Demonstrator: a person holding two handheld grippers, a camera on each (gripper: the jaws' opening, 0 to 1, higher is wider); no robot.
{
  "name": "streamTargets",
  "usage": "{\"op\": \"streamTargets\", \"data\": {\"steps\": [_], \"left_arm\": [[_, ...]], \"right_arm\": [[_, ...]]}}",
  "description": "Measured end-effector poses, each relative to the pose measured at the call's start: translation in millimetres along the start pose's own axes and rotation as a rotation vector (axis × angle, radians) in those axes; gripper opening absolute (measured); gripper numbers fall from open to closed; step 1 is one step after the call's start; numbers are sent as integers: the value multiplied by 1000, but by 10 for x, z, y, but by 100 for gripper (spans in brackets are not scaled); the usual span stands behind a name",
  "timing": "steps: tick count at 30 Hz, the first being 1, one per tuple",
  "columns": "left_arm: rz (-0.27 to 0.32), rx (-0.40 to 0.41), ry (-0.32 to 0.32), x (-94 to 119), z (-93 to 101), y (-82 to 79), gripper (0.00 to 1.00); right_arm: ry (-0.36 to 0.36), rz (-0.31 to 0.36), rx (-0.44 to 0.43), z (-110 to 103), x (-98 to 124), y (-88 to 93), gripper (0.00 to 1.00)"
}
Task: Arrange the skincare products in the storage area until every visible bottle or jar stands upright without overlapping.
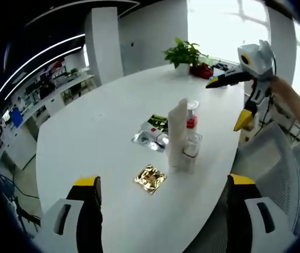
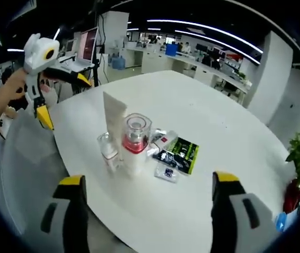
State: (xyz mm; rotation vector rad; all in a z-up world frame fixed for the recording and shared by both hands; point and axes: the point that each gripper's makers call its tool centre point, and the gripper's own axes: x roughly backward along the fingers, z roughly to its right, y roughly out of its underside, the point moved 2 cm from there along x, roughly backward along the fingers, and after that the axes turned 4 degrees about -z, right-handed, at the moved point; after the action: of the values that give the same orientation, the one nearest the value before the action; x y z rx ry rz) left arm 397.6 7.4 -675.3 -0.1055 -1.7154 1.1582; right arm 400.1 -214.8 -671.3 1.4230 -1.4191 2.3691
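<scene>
Fingers of the left gripper (image 1: 163,192) stand wide apart, yellow-tipped, nothing between them; the right gripper (image 2: 147,191) is likewise spread and empty.

In the left gripper view, the skincare cluster sits mid-table on the white oval table (image 1: 87,126): a tall white tube (image 1: 177,134) upright, a clear jar (image 1: 192,145) touching it at about 3 o'clock, a red-banded bottle (image 1: 191,113) just behind at 1 o'clock. Flat sachets (image 1: 152,132) lie at 9 o'clock of the tube, one green-and-black; a gold foil packet (image 1: 150,178) lies apart at 7 o'clock. A potted plant (image 1: 183,54) stands at the far edge. The other gripper enters at 2 o'clock, held by a hand (image 1: 284,92).

In the right gripper view, whether any sachets overlap is hard to tell.
</scene>
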Motion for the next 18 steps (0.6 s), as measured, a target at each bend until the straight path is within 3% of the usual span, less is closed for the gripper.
{"op": "streamTargets", "data": {"steps": [18], "left_arm": [[2, -9, 24, -67, 10, 9, 97]], "right_arm": [[-23, -27, 61, 209, -116, -46, 100]]}}
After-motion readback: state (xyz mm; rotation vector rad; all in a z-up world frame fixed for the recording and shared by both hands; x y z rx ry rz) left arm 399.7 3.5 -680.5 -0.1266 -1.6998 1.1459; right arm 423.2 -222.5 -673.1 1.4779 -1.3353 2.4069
